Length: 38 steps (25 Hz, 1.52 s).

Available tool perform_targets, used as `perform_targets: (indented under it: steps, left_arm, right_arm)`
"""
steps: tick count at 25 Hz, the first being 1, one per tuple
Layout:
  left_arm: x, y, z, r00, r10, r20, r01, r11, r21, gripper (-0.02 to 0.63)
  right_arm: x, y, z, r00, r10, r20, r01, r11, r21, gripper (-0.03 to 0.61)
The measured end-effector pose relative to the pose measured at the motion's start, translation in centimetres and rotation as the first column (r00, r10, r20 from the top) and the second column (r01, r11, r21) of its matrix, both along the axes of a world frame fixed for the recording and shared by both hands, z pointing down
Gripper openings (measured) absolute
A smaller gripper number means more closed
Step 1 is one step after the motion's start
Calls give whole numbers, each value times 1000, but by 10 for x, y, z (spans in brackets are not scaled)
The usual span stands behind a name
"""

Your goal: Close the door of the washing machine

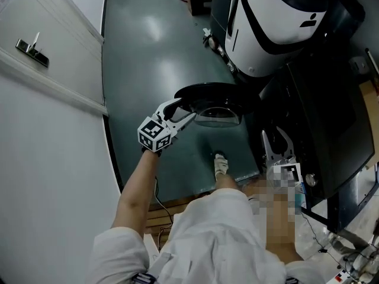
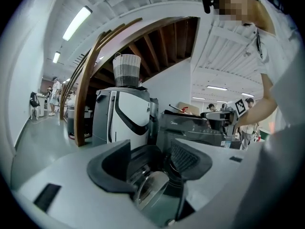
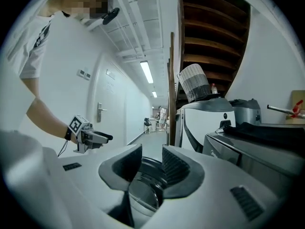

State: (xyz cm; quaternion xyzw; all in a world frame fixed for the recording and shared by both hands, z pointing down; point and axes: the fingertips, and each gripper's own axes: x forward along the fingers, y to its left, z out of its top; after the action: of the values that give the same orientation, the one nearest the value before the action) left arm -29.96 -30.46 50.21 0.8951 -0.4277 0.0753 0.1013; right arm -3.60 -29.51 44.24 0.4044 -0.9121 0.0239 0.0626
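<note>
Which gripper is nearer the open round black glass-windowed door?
The left gripper, jaws apart at the round black door's rim; the right gripper is off beside the dark washing machine.

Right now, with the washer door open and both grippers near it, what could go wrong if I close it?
1. The left gripper sits open-jawed at the glossy curved rim of the door; a push there may slide off.
2. The right gripper, also open, is close to the front of the washing machine, so the swinging door could pinch it.
</note>
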Motion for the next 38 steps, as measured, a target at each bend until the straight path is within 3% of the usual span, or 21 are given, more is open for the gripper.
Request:
perform_targets:
  steps: [10, 19, 29, 38]
  left_arm:
    - [0, -83, 63, 981, 88, 173, -72, 993, -97, 333]
    - [19, -128, 116, 931, 208, 298, -151, 967, -204, 376]
    - [22, -132, 161, 875, 285, 392, -168, 937, -306, 388]
    - [29, -116, 161, 865, 290, 409, -159, 932, -325, 399]
  right_arm:
    - [-6, -57, 24, 1000, -14, 15, 15, 999, -30, 156]
    - [-5, -73, 33, 1000, -20, 22, 21, 999, -49, 163]
    - [-2, -65, 33, 1000, -16, 21, 17, 999, -50, 163]
    - [3, -41, 29, 1000, 3, 25, -2, 999, -50, 163]
